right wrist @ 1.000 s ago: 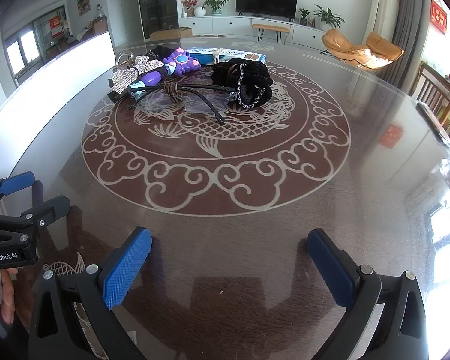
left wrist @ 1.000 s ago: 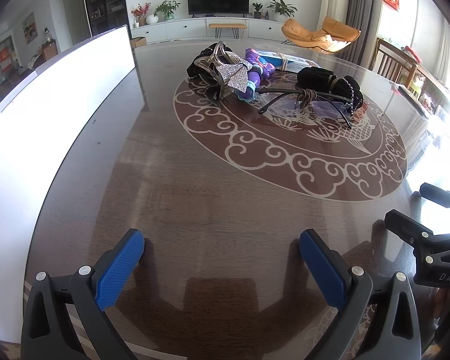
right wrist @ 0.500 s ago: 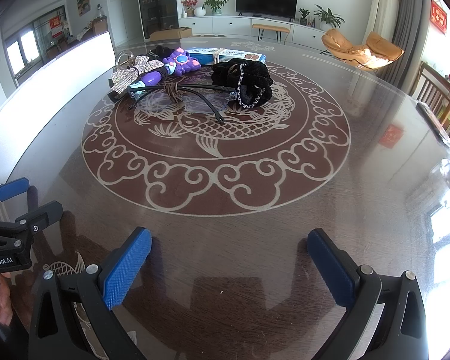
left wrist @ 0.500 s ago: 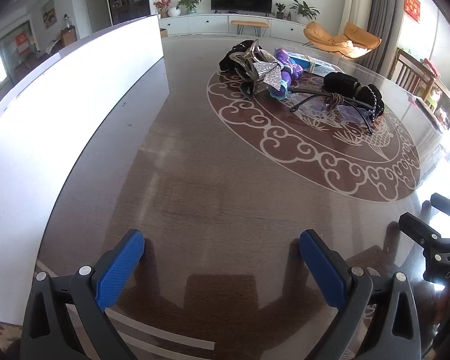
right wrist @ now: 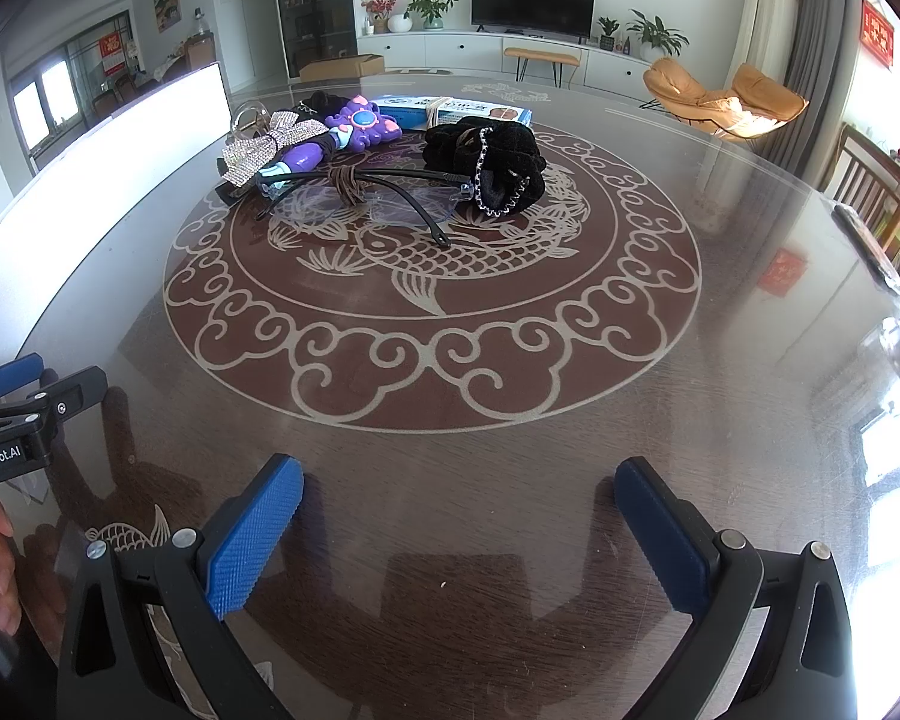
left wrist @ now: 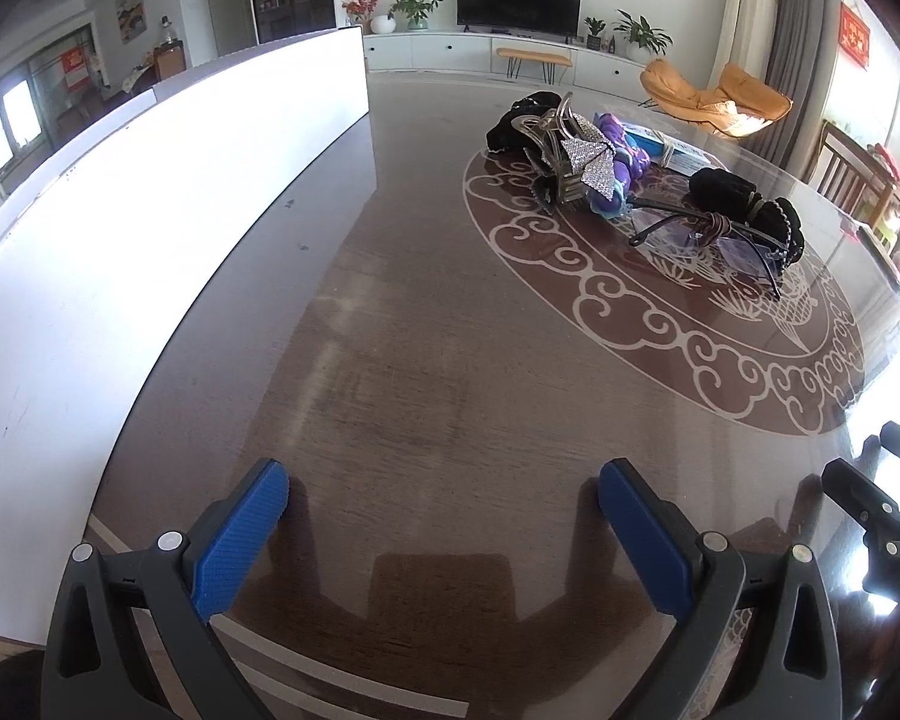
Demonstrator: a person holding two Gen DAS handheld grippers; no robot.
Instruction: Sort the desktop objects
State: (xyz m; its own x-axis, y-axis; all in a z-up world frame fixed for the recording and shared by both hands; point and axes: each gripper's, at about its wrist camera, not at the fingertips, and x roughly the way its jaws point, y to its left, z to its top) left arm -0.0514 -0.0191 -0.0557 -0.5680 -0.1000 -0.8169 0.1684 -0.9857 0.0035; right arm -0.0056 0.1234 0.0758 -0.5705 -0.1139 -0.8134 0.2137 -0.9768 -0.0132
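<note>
Glass table [right wrist: 720,360]: glasses [right wrist: 366,195] far ahead of spread, empty right gripper [right wrist: 459,516].

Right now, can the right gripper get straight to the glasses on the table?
Probably yes. The right gripper is open and empty, and only bare table lies between it and the glasses. The black scrunchie sits beside them, not in front.

Loads of bare table [right wrist: 660,396] between both grippers and the pile [right wrist: 378,162], so straight ahead is wide open. Only the white board [left wrist: 150,228] walls off the left side.
</note>
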